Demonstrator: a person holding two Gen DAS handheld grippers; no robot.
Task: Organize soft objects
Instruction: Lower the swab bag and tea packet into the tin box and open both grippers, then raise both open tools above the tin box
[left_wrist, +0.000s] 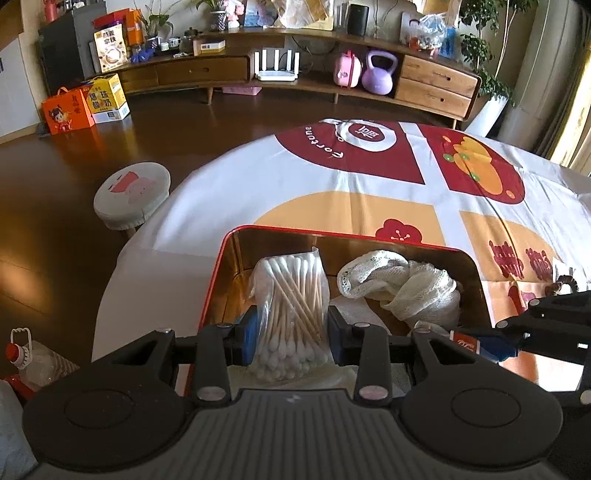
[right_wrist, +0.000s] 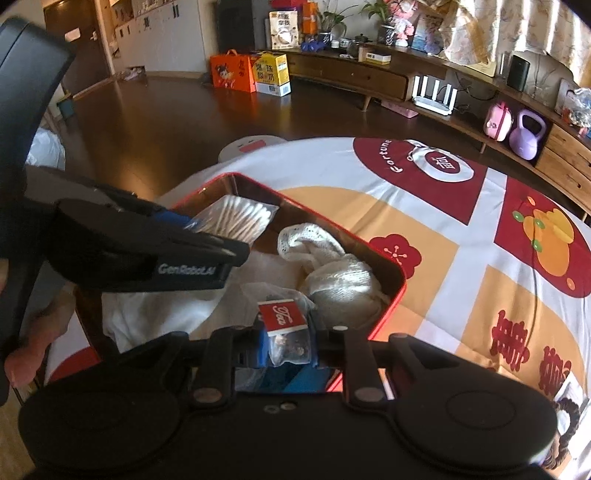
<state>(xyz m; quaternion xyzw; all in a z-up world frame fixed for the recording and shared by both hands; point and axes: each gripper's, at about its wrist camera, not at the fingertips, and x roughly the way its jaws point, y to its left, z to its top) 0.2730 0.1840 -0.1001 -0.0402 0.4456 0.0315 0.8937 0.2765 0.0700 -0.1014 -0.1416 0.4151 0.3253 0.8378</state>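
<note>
1. Our left gripper (left_wrist: 290, 334) is clenched on a clear bag of cotton swabs (left_wrist: 290, 295), the blue pads pressing its sides, and holds it inside the red tin box (left_wrist: 221, 273) near the left wall
2. Our right gripper (right_wrist: 288, 345) is clamped on a small clear tea sachet (right_wrist: 286, 328) with a red label, just over the tin's near rim
3. A crumpled white mesh cloth (left_wrist: 402, 284) already lies in the tin, beside the swabs
4. The tin sits on a table with a red, orange and white tablecloth (left_wrist: 332, 177)
5. We judge both packets light, thin and slippery; the swab bag crushes easily, so grip it across the middle, gently
</note>
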